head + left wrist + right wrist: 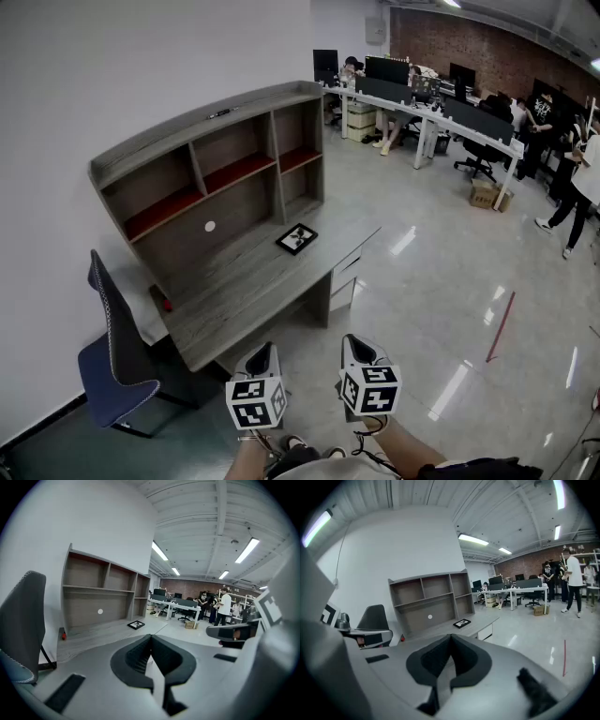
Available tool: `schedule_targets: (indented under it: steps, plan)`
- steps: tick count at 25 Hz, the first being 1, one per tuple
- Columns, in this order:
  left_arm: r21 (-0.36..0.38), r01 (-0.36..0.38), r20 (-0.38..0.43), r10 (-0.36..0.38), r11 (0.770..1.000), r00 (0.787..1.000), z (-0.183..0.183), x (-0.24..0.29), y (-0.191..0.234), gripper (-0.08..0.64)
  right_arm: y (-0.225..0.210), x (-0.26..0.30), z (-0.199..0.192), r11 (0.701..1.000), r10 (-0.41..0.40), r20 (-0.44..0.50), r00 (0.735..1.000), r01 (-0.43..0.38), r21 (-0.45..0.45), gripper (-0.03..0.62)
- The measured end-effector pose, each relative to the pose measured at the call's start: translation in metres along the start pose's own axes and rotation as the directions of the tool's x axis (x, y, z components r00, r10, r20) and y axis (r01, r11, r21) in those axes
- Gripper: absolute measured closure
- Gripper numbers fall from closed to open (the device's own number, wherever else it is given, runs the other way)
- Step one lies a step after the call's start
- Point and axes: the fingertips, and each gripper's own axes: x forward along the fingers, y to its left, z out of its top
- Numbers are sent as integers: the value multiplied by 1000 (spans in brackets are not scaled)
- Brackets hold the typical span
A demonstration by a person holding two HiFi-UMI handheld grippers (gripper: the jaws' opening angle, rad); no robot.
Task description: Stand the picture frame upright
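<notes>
A black picture frame [296,238] lies flat on the grey wooden desk [244,291], toward its right end, in front of the shelf unit. It also shows small in the left gripper view, frame [136,625], and in the right gripper view, frame [462,623]. Both grippers hang side by side well short of the desk, over the floor. My left gripper [262,355] has its jaws pressed together with nothing between them. My right gripper [358,349] is likewise shut and empty. Each carries a marker cube.
A dark office chair [114,361] stands at the desk's left end. A hutch with red-lined shelves [216,169] rises at the desk's back. A small red object [167,304] lies at the desk's left. People and workstations [441,112] fill the far room; a cardboard box [486,194] sits on the glossy floor.
</notes>
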Motion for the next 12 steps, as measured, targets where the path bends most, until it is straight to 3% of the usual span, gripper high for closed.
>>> schedule_targets:
  steps: [12]
  plan:
    - [-12, -21, 6, 21, 1000, 1000, -3, 7, -15, 548, -11, -1, 3, 999, 43, 2, 999, -43, -2, 560]
